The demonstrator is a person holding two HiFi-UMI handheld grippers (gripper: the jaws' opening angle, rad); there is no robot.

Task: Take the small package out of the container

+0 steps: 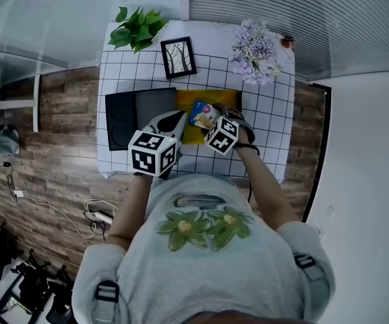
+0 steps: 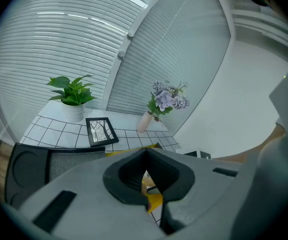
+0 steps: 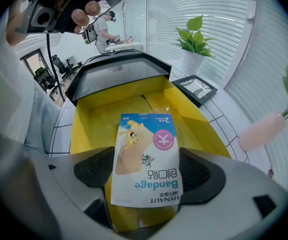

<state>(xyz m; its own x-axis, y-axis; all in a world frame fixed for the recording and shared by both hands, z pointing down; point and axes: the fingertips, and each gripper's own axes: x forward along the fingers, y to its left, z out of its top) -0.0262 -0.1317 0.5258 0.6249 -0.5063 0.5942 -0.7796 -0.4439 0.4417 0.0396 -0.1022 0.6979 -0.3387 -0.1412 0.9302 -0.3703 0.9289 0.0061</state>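
The small package (image 1: pixel 201 113), a blue-and-white bandage pouch (image 3: pixel 146 159), is pinched between the jaws of my right gripper (image 3: pixel 146 176) and hangs over the open yellow container (image 3: pixel 99 119). In the head view the right gripper (image 1: pixel 216 117) is over the container (image 1: pixel 224 98) at the table's middle. My left gripper (image 1: pixel 169 123) is at the container's left front. In its own view the jaws stand together, with a strip of the yellow container wall (image 2: pixel 153 201) between them.
The container's dark lid (image 1: pixel 140 113) lies open to the left. At the table's back stand a potted plant (image 1: pixel 137 29), a black picture frame (image 1: pixel 178 57) and a vase of purple flowers (image 1: pixel 255 51). The white grid tablecloth (image 1: pixel 268 120) ends at wood flooring.
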